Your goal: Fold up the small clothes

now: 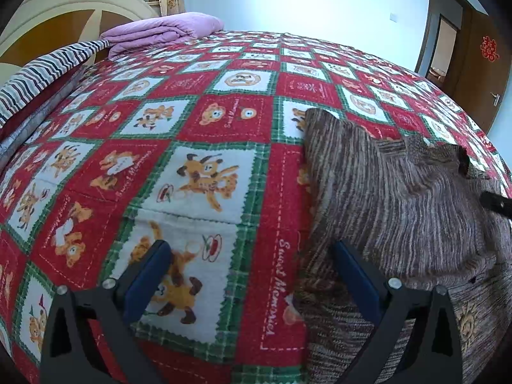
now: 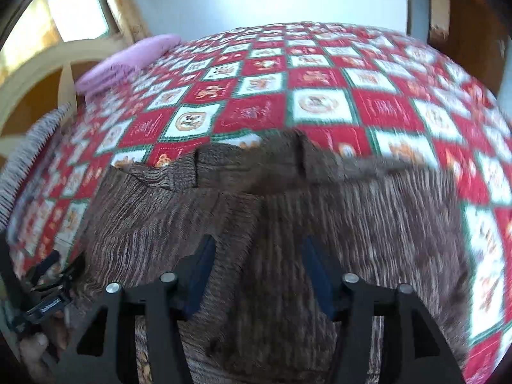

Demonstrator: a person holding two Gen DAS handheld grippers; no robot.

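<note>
A small brown striped knitted garment [image 1: 400, 204] lies on the red, white and green patchwork bedspread [image 1: 204, 147], partly folded over itself. My left gripper [image 1: 252, 256] is open at the garment's left edge, one finger over the bedspread, the other at the cloth. In the right wrist view the garment [image 2: 368, 224] fills the lower half. My right gripper [image 2: 259, 256] is open just above the middle of it, holding nothing. The left gripper [image 2: 48, 288] shows at the lower left of that view.
A folded purple blanket [image 1: 160, 30] lies at the far left of the bed by the cream headboard [image 1: 64, 3]. A striped pillow [image 1: 41, 73] lies on the left side. A brown door [image 1: 473, 73] stands at the right.
</note>
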